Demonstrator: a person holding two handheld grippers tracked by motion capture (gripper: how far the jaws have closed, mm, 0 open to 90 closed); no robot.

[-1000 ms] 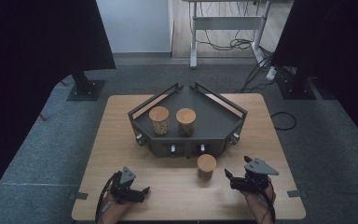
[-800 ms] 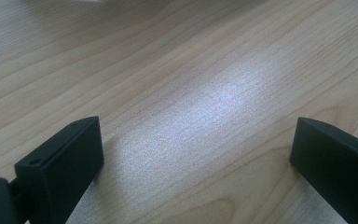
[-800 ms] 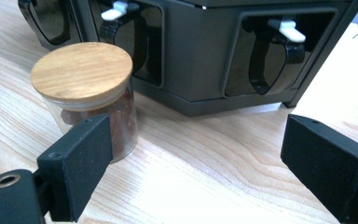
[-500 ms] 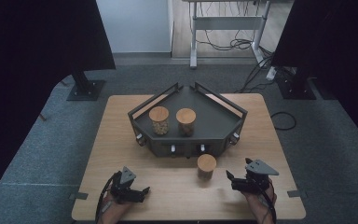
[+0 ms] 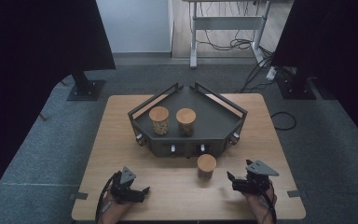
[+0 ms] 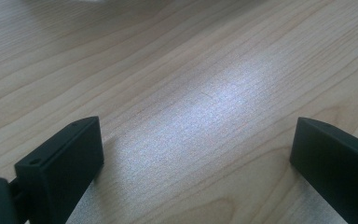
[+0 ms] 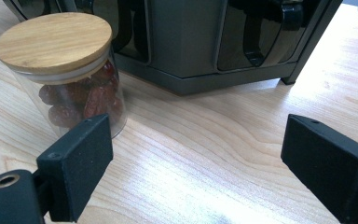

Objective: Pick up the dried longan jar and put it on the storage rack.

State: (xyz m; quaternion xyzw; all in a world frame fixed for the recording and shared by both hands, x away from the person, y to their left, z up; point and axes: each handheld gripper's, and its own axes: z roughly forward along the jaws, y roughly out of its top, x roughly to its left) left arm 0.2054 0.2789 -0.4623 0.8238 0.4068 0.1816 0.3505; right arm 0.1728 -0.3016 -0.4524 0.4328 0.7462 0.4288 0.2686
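A glass jar [image 5: 206, 166] with a bamboo lid stands on the wooden table [image 5: 121, 140], just in front of a dark angular rack [image 5: 214, 122]. Seen from the right gripper view, this jar [image 7: 58, 65] holds dark red dried fruit and stands left of and beyond the jaws. Two more lidded jars [image 5: 159, 119] [image 5: 186, 121] stand on top of the rack. My right gripper [image 5: 231, 183] [image 7: 196, 144] sits low at the front right, open, pointing toward the jar, with nothing between its jaws. My left gripper [image 5: 144, 191] [image 6: 196, 154] rests open at the front left over bare wood.
The rack's front face [image 7: 191, 42] carries knobs and dark panels. Black stands [image 5: 86, 86] and a metal desk frame [image 5: 228, 32] with cables stand on the grey carpet beyond the table. The person's hands come in at the table's near edge.
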